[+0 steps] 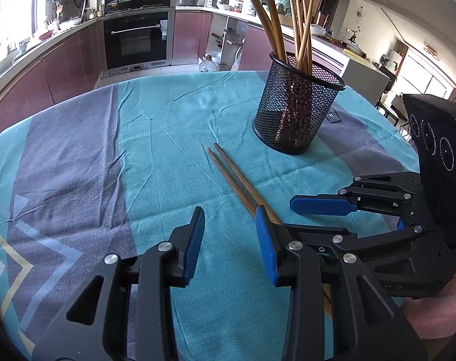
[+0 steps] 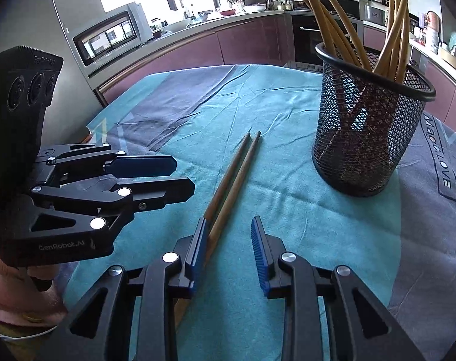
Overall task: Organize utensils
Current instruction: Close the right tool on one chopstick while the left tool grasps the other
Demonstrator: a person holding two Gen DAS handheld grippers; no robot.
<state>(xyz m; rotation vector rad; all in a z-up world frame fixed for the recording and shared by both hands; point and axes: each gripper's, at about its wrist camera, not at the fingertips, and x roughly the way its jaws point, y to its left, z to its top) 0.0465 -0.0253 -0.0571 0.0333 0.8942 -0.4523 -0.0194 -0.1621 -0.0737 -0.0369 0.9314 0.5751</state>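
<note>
1. Currently, the pair of dark brown wooden chopsticks [image 1: 240,180] lies flat on the teal-and-grey tablecloth [image 1: 167,114], side by side and nearly touching, tips pointing away from both cameras.
2. Black wire-mesh cylindrical holder [image 1: 297,105] stands upright on the cloth, near the far tips of the pair but apart from them. It holds several lighter bamboo chopsticks [image 1: 303,30], leaning against the rim.
3. Left gripper [image 1: 231,240], black with blue ribbed pads: jaws apart, nothing between them, only bare cloth. Its right-hand pad sits over the near part of the chopsticks, which run underneath it; contact cannot be told.
4. Right gripper [image 2: 228,249], same build: jaws apart, not clamped. In the right wrist view the chopstick handles run in beside the inner face of its left-hand pad [image 2: 199,246]; the other pad stands clear of them. No grasp visible.
5. Both grippers are low over the cloth, side by side, each seen in the other's camera.
6. A pink sleeve [image 1: 432,310] shows behind the right gripper in the left wrist view.
7. Kitchen counters and a built-in black oven [image 1: 137,39] sit beyond the table.
</note>
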